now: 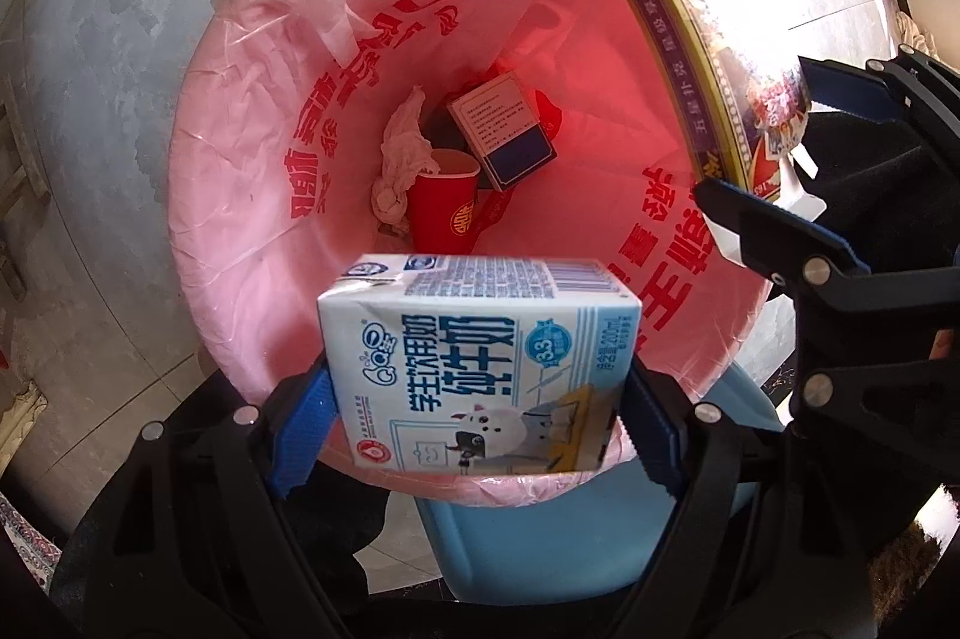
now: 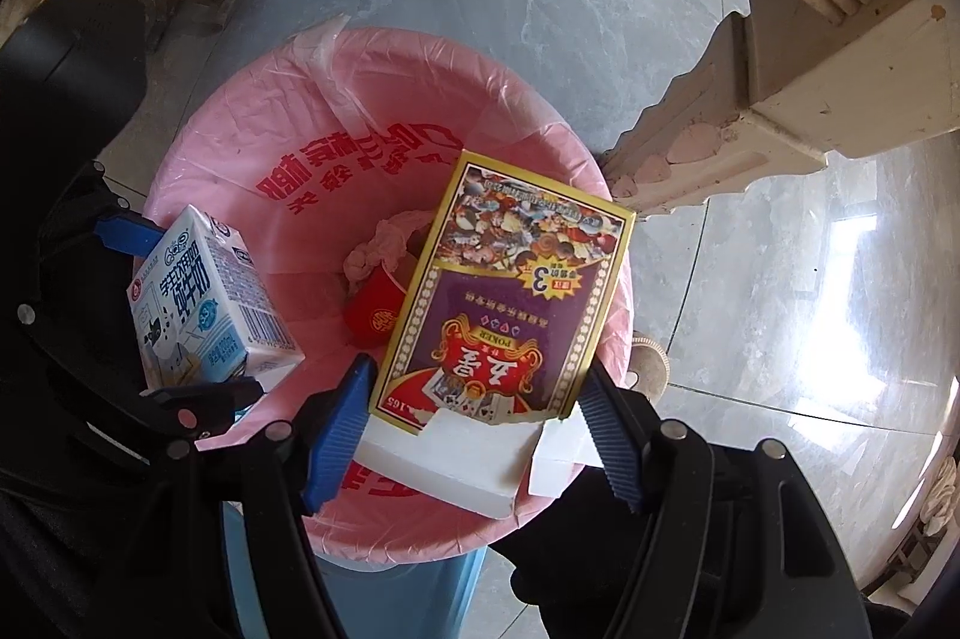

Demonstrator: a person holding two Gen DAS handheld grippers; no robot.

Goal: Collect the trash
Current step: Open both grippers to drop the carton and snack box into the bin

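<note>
Two grippers over one lined bin (image 1: 252,195), each gripping one item.
Left gripper (image 1: 474,423) clamps one milk carton (image 1: 480,369); right gripper (image 2: 480,429) pinches one card box (image 2: 510,303). Below, apparently: one red cup (image 1: 444,207), one small box (image 1: 504,135), one tissue wad (image 1: 399,159).

Left gripper (image 1: 474,429) holds milk carton (image 1: 480,363) over bin (image 1: 252,195).

A white and blue milk carton (image 1: 480,369) carries large blue Chinese characters, a round badge reading 3.3, and a small line ending in 200mL. A purple and gold playing card box (image 2: 510,303) shows the word POKER, a yellow burst with a large 3, 2 big Chinese characters on a red emblem, and 165 near its torn end. The pink bin liner (image 1: 252,195) bears red Chinese lettering. A red paper cup (image 1: 444,213) has a gold round emblem, too small to read
</note>
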